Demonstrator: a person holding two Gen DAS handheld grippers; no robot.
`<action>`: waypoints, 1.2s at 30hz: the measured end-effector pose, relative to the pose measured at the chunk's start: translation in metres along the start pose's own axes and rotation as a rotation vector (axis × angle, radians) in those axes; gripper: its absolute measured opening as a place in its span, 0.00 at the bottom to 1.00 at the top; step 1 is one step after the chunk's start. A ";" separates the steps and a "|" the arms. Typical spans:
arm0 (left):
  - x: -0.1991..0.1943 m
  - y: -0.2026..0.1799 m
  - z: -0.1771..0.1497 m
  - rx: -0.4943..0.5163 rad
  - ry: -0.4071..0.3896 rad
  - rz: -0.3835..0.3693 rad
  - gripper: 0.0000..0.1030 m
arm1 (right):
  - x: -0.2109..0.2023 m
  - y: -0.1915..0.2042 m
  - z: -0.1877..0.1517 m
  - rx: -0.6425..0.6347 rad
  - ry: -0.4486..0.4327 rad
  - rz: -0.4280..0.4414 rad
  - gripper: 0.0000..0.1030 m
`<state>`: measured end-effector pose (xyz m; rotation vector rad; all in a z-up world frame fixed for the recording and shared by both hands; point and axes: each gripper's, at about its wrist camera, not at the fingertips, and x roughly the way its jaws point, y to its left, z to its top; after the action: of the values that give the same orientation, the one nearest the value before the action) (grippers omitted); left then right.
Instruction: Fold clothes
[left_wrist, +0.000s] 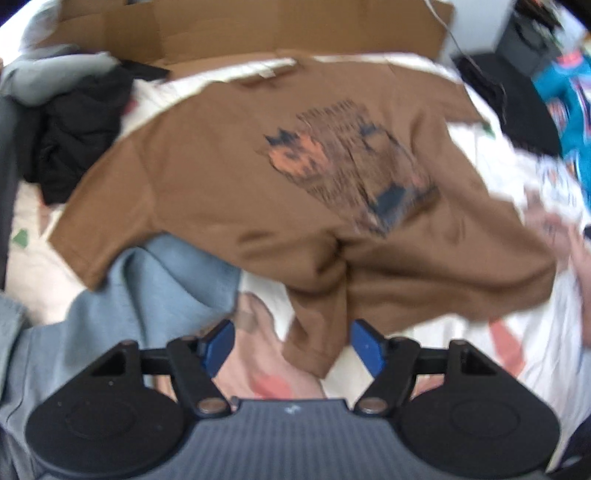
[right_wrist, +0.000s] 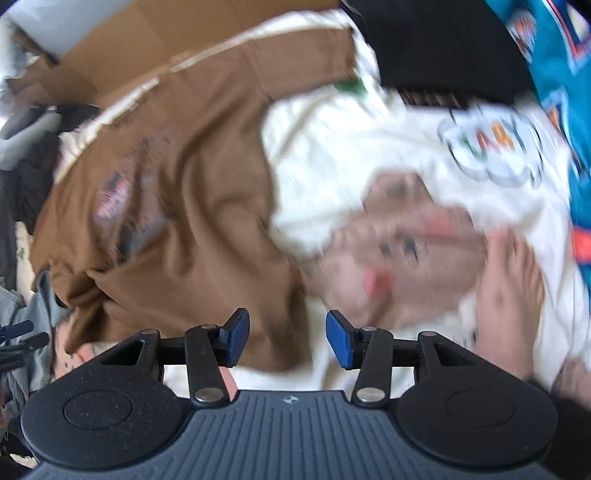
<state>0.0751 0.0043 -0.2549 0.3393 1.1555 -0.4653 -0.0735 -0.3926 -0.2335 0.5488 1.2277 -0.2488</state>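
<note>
My left gripper (left_wrist: 291, 345) hangs open over the bed, a corner of the brown t-shirt (left_wrist: 258, 177) between its jaws, untouched. Blue garment (left_wrist: 162, 280) at 9 o'clock, black clothes (left_wrist: 77, 133) at 10.

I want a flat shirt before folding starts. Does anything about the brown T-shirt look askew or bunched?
Yes. The brown T-shirt lies printed side up but skewed, and its near edge is bunched into folds, with a corner trailing toward the left hand-held gripper. It also overlaps a blue-grey garment. The views are blurred.

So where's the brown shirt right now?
In the left wrist view, the brown shirt lies spread mid-frame, black clothes on its left, blue garment below.
</note>
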 end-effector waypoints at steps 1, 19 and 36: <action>0.007 -0.004 -0.005 -0.002 -0.001 0.007 0.70 | 0.002 -0.002 -0.007 0.016 0.013 -0.008 0.52; 0.054 0.001 -0.033 -0.123 0.014 -0.050 0.13 | 0.063 0.006 -0.012 -0.051 0.072 0.017 0.51; -0.030 0.035 -0.078 -0.458 -0.090 -0.089 0.08 | 0.082 0.024 -0.015 -0.183 0.098 0.017 0.04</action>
<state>0.0222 0.0775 -0.2552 -0.1298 1.1554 -0.2778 -0.0469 -0.3553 -0.3074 0.4164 1.3249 -0.0946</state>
